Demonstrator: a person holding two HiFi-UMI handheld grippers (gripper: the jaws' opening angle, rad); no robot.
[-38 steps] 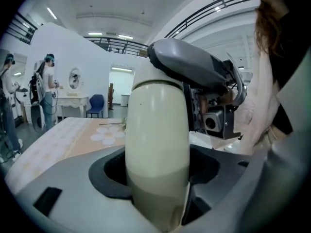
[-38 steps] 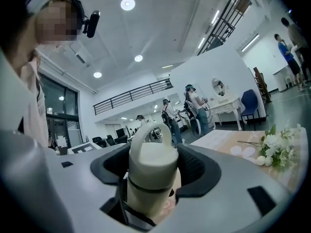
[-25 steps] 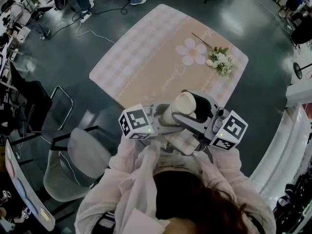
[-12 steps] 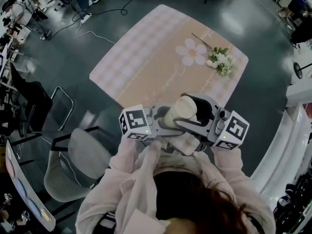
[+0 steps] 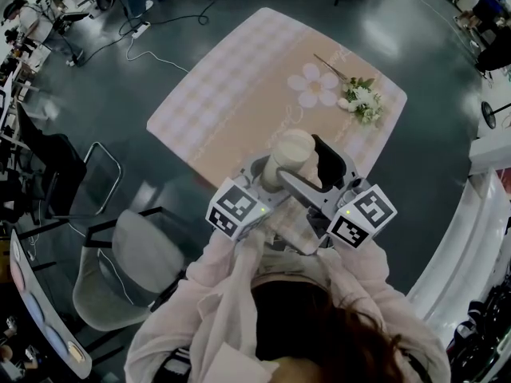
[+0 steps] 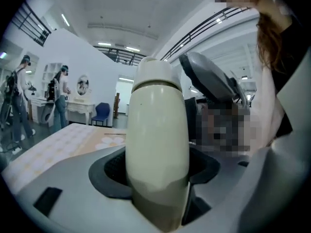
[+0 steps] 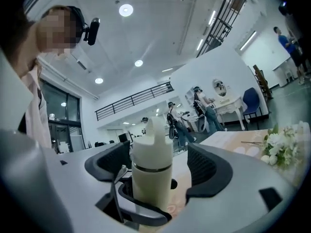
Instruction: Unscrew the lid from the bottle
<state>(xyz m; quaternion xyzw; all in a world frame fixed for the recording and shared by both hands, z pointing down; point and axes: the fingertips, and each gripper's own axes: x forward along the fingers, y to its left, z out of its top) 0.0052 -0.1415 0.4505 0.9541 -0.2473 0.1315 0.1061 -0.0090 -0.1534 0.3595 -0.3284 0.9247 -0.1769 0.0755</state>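
Left gripper (image 6: 156,169): jaws clamped on cream cylindrical bottle (image 6: 158,130), pointing slightly down. Right gripper (image 7: 159,164): level, jaws just been opening, pads clear either side of the bottle's cream lid (image 7: 152,144).

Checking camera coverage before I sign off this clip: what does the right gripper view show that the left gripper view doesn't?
Only the right gripper view: the bunch of white flowers, and the right gripper, whose jaws have just been opening, standing clear either side of the cream lid on the cream cylindrical bottle. Only the left gripper view: the left gripper with its pads pressed against the bottle's body. Both: the bottle, upright, and the pink checked tablecloth.
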